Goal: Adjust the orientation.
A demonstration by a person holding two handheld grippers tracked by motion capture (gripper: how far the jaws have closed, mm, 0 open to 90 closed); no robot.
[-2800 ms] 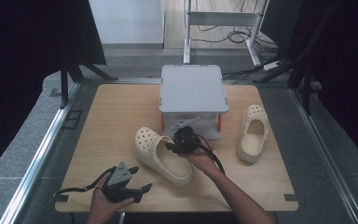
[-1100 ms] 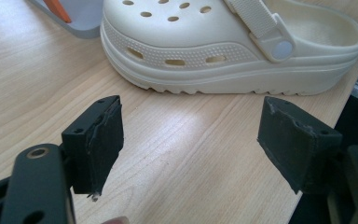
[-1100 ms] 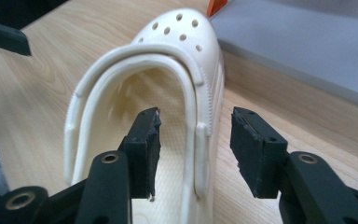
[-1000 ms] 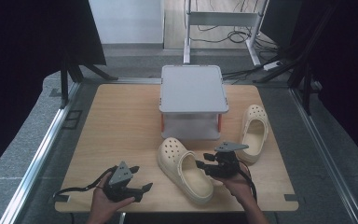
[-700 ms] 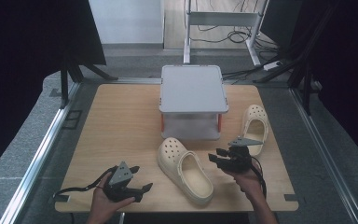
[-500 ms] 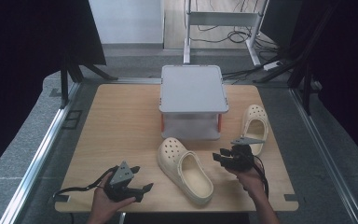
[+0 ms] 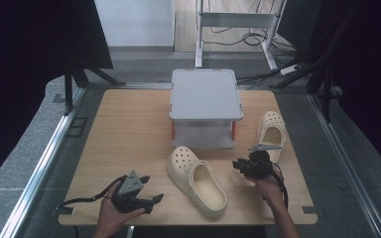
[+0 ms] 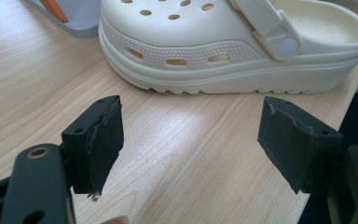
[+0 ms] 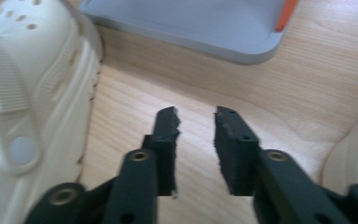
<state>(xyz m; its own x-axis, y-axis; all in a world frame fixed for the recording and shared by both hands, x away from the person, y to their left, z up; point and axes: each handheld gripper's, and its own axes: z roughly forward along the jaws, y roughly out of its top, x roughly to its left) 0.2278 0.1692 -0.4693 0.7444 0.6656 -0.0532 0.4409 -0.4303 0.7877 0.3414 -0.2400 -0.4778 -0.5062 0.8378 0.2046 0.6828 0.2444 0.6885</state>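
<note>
Two cream clogs lie on the wooden table (image 7: 119, 129). The nearer clog (image 7: 197, 179) lies in front of the grey box (image 7: 206, 96), and the other clog (image 7: 270, 130) lies to the box's right. My right gripper (image 7: 238, 163) sits between the two clogs. In the right gripper view its jaws (image 9: 196, 119) have just been closing and stand a narrow gap apart over bare wood, with the nearer clog (image 9: 32, 84) to their left. My left gripper (image 7: 150, 188) rests at the front left, open wide (image 8: 191, 135), facing that clog's side (image 8: 223, 42).
The grey lidded box with orange clips stands mid-table; its base shows as the box (image 9: 191, 23) ahead of the right jaws. The second clog's rim (image 9: 354, 154) lies close on their right. Metal rails border the table.
The nearer clog has shifted from the centre-left to right of centre. My right gripper has left it, moved right and slightly down, and narrowed its jaws. The left gripper stayed still.
</note>
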